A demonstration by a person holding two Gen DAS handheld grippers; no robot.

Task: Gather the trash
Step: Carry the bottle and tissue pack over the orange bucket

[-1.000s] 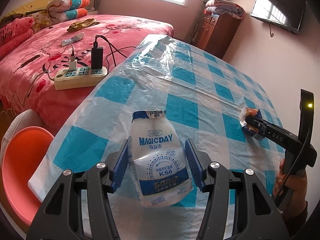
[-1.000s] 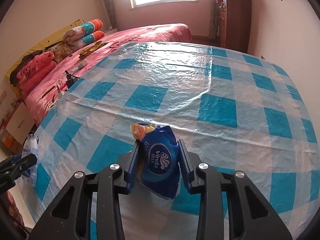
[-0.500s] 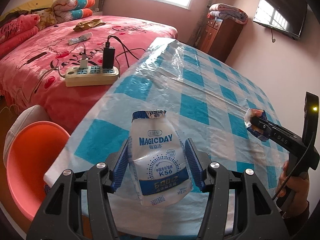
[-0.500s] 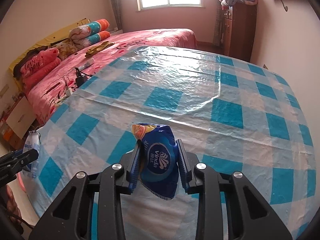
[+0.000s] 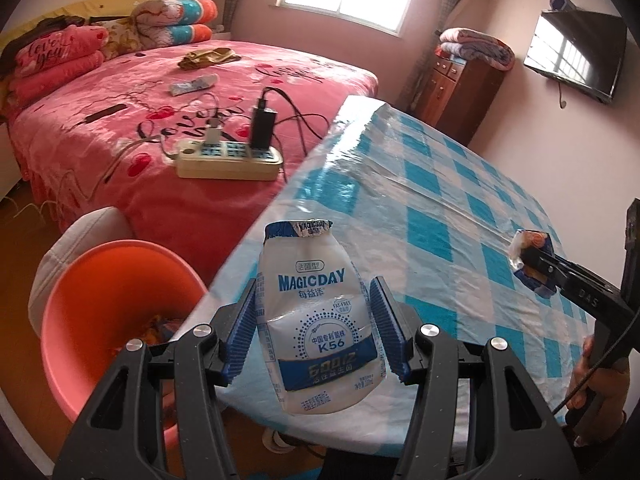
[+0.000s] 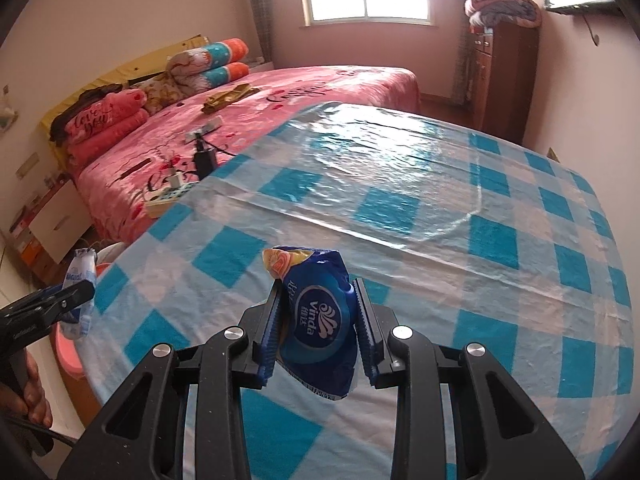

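My left gripper (image 5: 314, 320) is shut on a crushed white MAGICDAY bottle (image 5: 318, 320), held upright over the table's left edge. Just left of it and lower stands an orange bin (image 5: 100, 312) with some trash inside. My right gripper (image 6: 317, 316) is shut on a crumpled blue Vinda tissue pack (image 6: 320, 320), lifted above the blue-checked tablecloth (image 6: 420, 208). In the left wrist view the right gripper (image 5: 528, 264) with the tissue pack (image 5: 534, 256) shows at the right. In the right wrist view the left gripper (image 6: 80, 292) with the bottle (image 6: 80, 292) shows at the left edge.
A pink bed (image 5: 160, 92) lies left of the table, with a power strip (image 5: 228, 162), chargers and cables on it. A grey cushion (image 5: 80, 236) sits behind the bin. A wooden cabinet (image 5: 464, 92) and a wall television (image 5: 576, 56) stand at the far right.
Both grippers have moved left toward the table's left edge with their loads. The orange bin has come further into the left wrist view. The right jaws squeezed the tissue pack a little tighter.
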